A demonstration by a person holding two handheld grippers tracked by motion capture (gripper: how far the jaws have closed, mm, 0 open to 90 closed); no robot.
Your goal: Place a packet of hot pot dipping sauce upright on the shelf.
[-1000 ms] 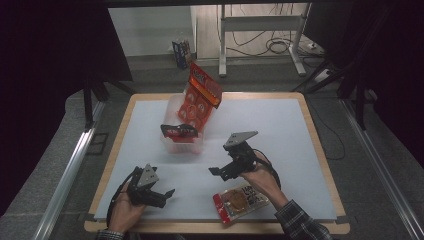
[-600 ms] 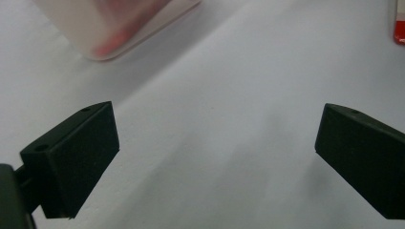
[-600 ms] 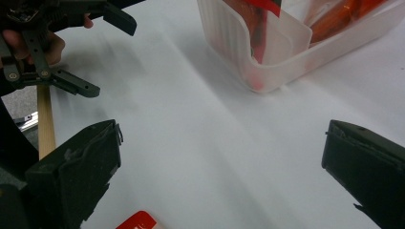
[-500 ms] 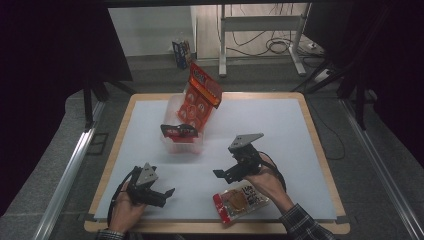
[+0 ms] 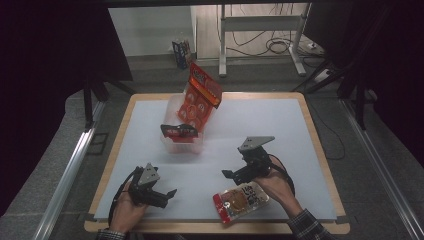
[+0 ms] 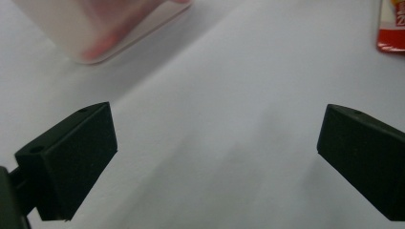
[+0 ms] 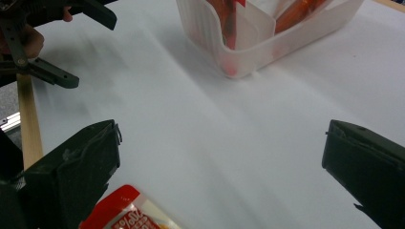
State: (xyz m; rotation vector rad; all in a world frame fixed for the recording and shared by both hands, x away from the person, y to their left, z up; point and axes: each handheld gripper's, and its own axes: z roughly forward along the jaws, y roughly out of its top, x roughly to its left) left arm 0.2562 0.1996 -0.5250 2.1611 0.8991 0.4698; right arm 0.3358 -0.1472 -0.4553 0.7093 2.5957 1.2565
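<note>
A clear plastic bin (image 5: 181, 142) stands at the table's middle left, with tall orange-red snack packets (image 5: 200, 97) and a dark packet (image 5: 178, 131) standing in it. Another red and white snack packet (image 5: 241, 199) lies flat near the front edge. My right gripper (image 5: 231, 176) hovers just above and behind that packet, open and empty. In the right gripper view the gripper (image 7: 222, 152) has the packet's red corner (image 7: 126, 212) by its left jaw and the bin (image 7: 267, 43) ahead. My left gripper (image 5: 167, 196) rests open at the front left; its own view (image 6: 217, 138) has bare table between the jaws.
The white mat (image 5: 280, 130) lies on a wood-edged table (image 5: 320, 145). The bin's corner (image 6: 95, 38) and the flat packet's edge (image 6: 391, 26) sit at the top of the left gripper view. The other hand's gripper (image 7: 43, 43) is at the upper left of the right gripper view.
My right gripper has drifted a little right and toward the front edge, closer to the flat packet. The left gripper and the bin have stayed put.
</note>
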